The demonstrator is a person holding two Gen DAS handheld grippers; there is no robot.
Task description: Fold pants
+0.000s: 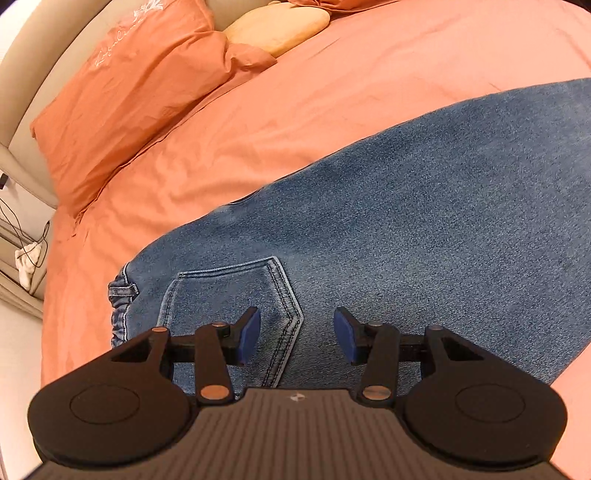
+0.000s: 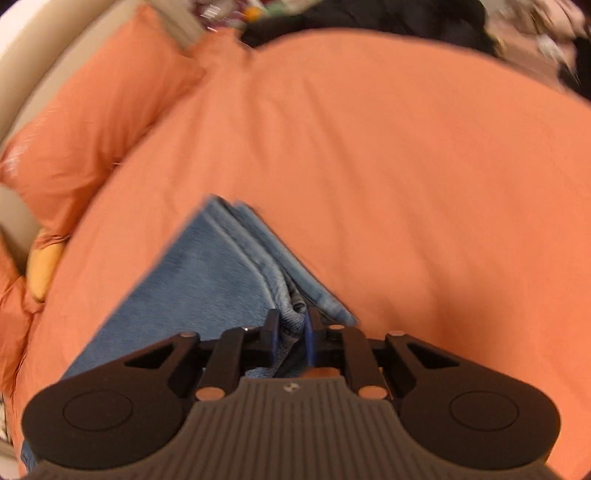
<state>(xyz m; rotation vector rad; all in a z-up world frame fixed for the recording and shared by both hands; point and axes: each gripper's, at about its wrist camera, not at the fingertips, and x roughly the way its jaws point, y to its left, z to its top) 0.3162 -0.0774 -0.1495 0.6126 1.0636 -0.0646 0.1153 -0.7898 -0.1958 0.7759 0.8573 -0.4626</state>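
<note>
Blue denim pants lie flat on an orange bed sheet, back pocket up, waistband to the left. My left gripper is open and empty, hovering over the seat beside the pocket. In the right wrist view my right gripper is shut on the leg hems of the pants, which bunch between its pads. The legs trail away from it. This view is blurred by motion.
An orange pillow and a yellow cushion lie at the head of the bed. A beige headboard curves on the left. Cables and a white cloth sit beside the bed. Dark clutter lies beyond the far edge.
</note>
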